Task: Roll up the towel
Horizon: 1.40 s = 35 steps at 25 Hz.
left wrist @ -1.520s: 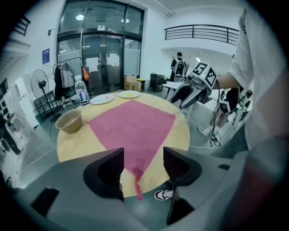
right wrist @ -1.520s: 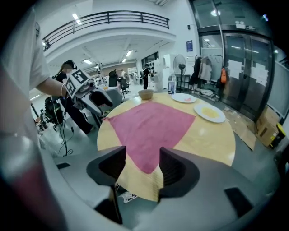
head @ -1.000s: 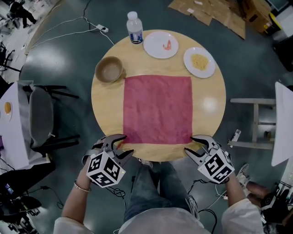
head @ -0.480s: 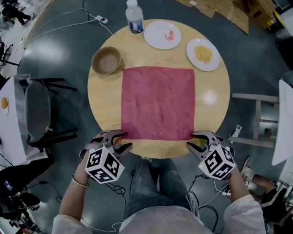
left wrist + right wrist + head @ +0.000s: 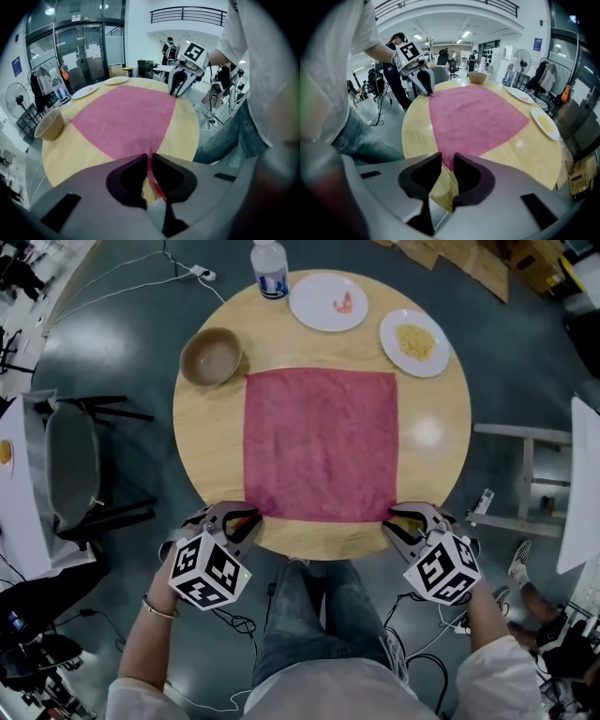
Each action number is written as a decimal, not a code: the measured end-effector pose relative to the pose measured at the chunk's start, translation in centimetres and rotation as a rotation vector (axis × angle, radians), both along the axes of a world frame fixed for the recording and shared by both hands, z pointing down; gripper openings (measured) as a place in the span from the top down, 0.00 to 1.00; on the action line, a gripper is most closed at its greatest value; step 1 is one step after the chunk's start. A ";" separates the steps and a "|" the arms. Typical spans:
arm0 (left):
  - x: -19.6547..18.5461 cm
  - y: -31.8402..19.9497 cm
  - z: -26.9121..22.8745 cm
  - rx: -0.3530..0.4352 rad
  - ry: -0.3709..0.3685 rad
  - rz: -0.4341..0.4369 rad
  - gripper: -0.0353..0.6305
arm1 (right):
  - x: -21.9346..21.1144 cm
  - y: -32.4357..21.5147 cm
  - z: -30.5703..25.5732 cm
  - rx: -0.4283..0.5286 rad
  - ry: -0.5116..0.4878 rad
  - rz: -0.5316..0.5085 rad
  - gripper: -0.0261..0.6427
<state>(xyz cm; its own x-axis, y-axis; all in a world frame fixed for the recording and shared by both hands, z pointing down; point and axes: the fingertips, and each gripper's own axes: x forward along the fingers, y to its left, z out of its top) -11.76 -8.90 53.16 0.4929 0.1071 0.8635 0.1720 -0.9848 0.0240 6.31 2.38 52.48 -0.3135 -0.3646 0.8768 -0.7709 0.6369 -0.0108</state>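
The pink towel (image 5: 319, 444) lies flat on the round counter (image 5: 433, 442). Fingers just closing: the left gripper (image 5: 242, 521) pinches one near corner, while the right gripper (image 5: 401, 521) straddles the other, still slack. That corner could slip and skew the roll.

The towel (image 5: 319, 444) lies at the centre of the table (image 5: 214, 451). From it, the bowl (image 5: 213, 356) sits at 10 o'clock, the bottle (image 5: 269, 266) at 11, the first plate (image 5: 328, 302) at 12 and the second plate (image 5: 414, 342) at 1.
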 end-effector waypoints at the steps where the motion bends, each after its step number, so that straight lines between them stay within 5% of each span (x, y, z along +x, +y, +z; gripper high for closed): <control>1: 0.0 -0.1 0.0 0.007 -0.001 0.003 0.90 | 0.0 0.0 0.0 0.004 0.002 0.004 0.84; 4: -0.1 -0.1 0.0 0.004 -0.008 0.021 0.90 | 0.2 -0.3 0.0 0.025 0.023 0.016 0.94; 25: -0.9 0.4 -2.1 -0.198 -0.036 -0.024 0.91 | -0.2 0.0 -2.5 -0.049 -0.072 0.034 0.94; 35: 0.3 -2.2 -2.4 -0.210 -0.033 -0.050 0.91 | 1.0 -2.4 -2.8 -0.067 -0.085 0.038 0.94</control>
